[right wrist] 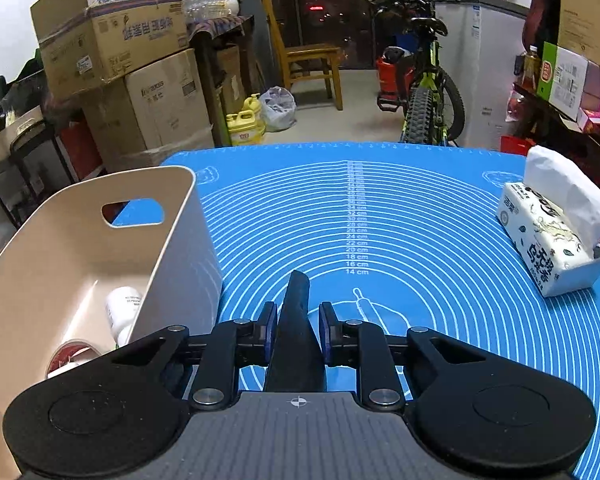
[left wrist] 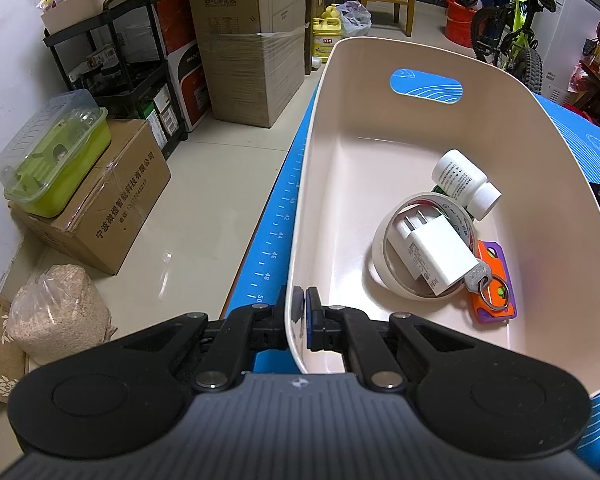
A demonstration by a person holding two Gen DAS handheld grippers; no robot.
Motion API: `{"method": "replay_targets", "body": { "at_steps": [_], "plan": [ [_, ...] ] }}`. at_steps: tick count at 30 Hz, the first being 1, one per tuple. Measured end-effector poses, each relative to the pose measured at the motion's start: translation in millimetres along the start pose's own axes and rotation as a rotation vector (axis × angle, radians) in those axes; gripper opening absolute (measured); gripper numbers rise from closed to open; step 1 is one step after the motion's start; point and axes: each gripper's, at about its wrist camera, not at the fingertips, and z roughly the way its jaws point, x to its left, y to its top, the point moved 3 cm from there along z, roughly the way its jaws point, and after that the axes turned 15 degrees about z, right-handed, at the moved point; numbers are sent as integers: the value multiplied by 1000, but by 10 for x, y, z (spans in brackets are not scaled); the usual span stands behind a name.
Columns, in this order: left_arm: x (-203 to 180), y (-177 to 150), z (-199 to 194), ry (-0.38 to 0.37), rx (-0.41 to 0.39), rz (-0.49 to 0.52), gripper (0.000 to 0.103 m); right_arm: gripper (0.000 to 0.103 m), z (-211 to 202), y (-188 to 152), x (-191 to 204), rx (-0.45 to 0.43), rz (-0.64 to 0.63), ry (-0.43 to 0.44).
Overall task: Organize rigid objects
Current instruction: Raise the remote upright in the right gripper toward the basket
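A cream plastic bin (left wrist: 520, 128) stands on the blue mat (right wrist: 420, 216). My left gripper (left wrist: 303, 312) is shut on the bin's near rim, one finger outside and one inside. In the bin lie a white pill bottle (left wrist: 462, 182), a tape roll (left wrist: 380, 256), a white charger plug (left wrist: 436, 254), a key ring (left wrist: 490, 288) and an orange and purple card (left wrist: 500, 280). My right gripper (right wrist: 298, 324) is shut on a dark wedge-shaped object (right wrist: 296, 332) above the mat, right of the bin (right wrist: 80, 240).
A tissue pack (right wrist: 552, 240) sits at the mat's right edge. To the left, on the floor, are cardboard boxes (left wrist: 112, 208), a green lidded container (left wrist: 56, 160) and a bag of grain (left wrist: 56, 312). A bicycle (right wrist: 424, 92) and chair (right wrist: 308, 64) stand beyond the table.
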Motion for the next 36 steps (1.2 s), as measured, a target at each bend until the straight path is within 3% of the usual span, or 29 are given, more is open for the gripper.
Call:
{"method": "replay_targets", "body": {
  "at_steps": [9,23,32,36],
  "plan": [
    [0,-1,0,1,0,1,7,31,50,-57,-2,51,-69,-22],
    [10,5,-5,2,1,1,7,30,403,-247,17,226,-170,-61],
    [15,5,-8,4,2,2,8,31,522,-279,75,207,-227,-64],
    [19,10,-11,5,2,2,8,31,589,-277,88,186,-237,-26]
  ]
}}
